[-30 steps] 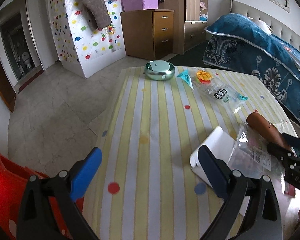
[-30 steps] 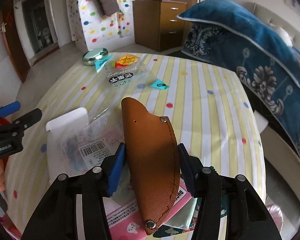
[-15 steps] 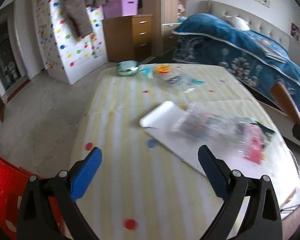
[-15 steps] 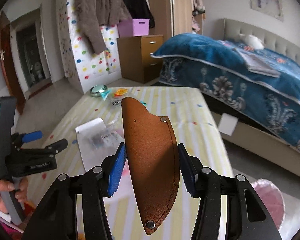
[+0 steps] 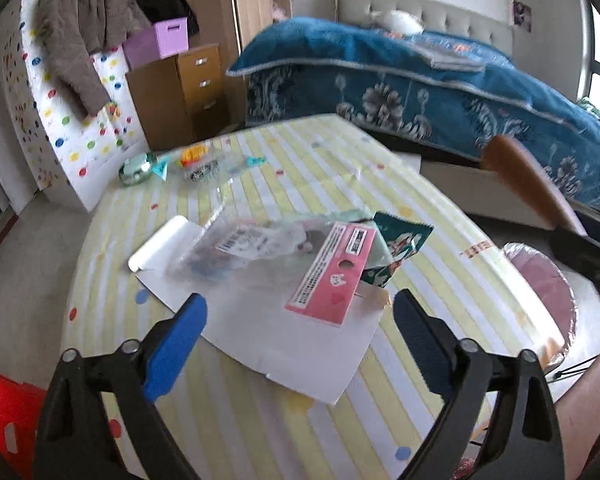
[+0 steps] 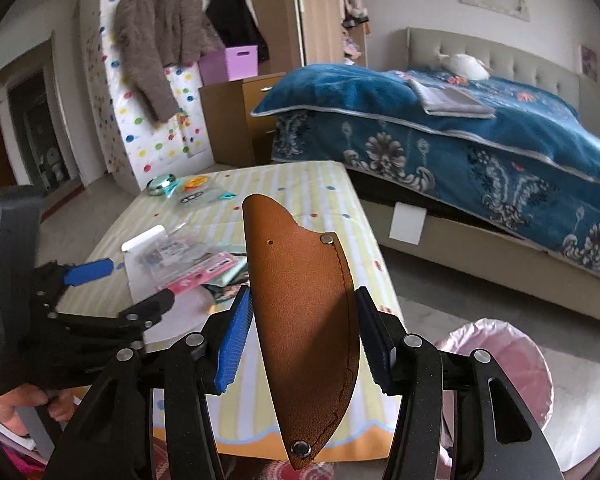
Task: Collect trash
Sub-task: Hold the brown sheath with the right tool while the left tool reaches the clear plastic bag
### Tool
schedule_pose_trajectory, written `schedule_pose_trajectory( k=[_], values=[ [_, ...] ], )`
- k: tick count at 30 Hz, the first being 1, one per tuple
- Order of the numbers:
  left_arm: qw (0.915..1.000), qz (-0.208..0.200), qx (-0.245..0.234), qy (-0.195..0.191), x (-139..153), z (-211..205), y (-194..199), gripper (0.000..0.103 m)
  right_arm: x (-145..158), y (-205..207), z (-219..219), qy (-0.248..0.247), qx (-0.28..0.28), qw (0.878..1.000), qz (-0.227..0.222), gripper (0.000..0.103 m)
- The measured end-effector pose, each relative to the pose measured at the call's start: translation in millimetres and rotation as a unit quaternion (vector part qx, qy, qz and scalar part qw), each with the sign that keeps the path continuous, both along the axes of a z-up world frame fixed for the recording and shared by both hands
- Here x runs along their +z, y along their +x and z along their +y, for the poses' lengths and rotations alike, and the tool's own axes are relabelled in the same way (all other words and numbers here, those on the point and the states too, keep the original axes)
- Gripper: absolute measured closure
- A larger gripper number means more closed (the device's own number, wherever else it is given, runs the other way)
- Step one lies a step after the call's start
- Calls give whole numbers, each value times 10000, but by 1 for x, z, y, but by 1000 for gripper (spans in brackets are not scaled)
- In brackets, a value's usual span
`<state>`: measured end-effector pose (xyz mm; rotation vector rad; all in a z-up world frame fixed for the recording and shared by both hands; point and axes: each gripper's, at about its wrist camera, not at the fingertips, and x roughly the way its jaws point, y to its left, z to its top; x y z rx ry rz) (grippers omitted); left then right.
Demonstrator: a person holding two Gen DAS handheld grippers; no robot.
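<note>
A brown leather sheath (image 6: 304, 312) stands upright in my right gripper (image 6: 304, 334), which is shut on it, off the table's near corner. On the striped table (image 5: 228, 420) lies a heap of trash: a pink card pack (image 5: 332, 276), a clear plastic bag (image 5: 244, 248) and a green wrapper (image 5: 400, 240), all on a white paper sheet (image 5: 268, 336). My left gripper (image 5: 296, 340) hovers over the sheet's near edge; its jaws are closing and their pads touch nothing. A pink-lined bin (image 6: 500, 360) stands on the floor beside the table.
At the table's far end lie a mint round tin (image 5: 134, 170) and small wrappers (image 5: 204, 168). A bed with a blue blanket (image 5: 440, 92) runs along the right. A wooden drawer chest (image 5: 180, 92) stands behind, and a red stool (image 5: 4, 408) at lower left.
My right gripper has lifted the sheath off the trash heap and drawn back past the table's corner. My left gripper has swung right, so the heap now lies just ahead of its jaws.
</note>
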<state>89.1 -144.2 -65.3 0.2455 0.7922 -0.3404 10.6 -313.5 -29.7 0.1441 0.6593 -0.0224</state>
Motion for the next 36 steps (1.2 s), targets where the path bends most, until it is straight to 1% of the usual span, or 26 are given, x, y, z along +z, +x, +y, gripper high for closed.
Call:
schedule_pose_trajectory(
  k=[2,3,8,9,10,12,13,16,18,22,25,26,27,28,29,30,34,36],
  values=[
    [9999,109,83,29,-4,-3,3,16,-3,-2,-9,73,-39,10000,25,51],
    [9997,180,144,-32,-5,-1,3,16,-4,-4,-10,87,-47,9999,23,51],
    [9968,303,438,-598,1,16,-1,17,-10,-6,-19,191,-70,9998,17,51],
    [9960,324,474,-683,3,18,-1,18,-11,-6,-19,202,-66,9998,15,51],
    [9954,343,515,-736,4,20,0,22,-12,-5,-20,213,-60,9998,15,51],
    [9943,391,662,-741,4,22,5,27,-13,-4,-20,242,-30,9997,16,51],
    [9938,429,696,-755,4,23,7,28,-14,-3,-21,244,-23,9997,15,51],
    [9898,728,792,-939,-2,25,15,31,-15,-3,-19,203,6,9998,7,51],
    [9876,892,766,-1039,-7,24,19,34,-15,-3,-19,203,4,9998,12,51],
    [9849,1091,758,-1110,-17,17,30,38,-17,-2,-17,197,1,9998,37,51],
    [9808,1204,838,-1283,-22,18,39,51,-17,-2,-17,177,0,9998,69,51],
    [9802,1208,860,-1310,-22,18,40,61,-17,-2,-16,166,-4,9998,79,51],
    [9790,1235,863,-1372,-22,19,42,74,-16,-1,-16,164,-6,9998,81,51],
    [9773,1274,835,-1474,-21,20,43,81,-15,-2,-15,156,-7,9998,79,51],
    [9755,1288,803,-1593,-20,22,43,97,-13,-4,-14,146,-9,9999,70,51],
    [9758,1222,781,-1634,-17,25,42,103,-13,-4,-14,144,-10,9999,63,51],
    [9813,675,575,-1710,8,32,23,103,-9,-11,-11,125,-15,9999,-9,51],
    [9829,483,482,-1708,21,34,14,103,-5,-17,-7,114,-4,9999,-61,51]
  ],
)
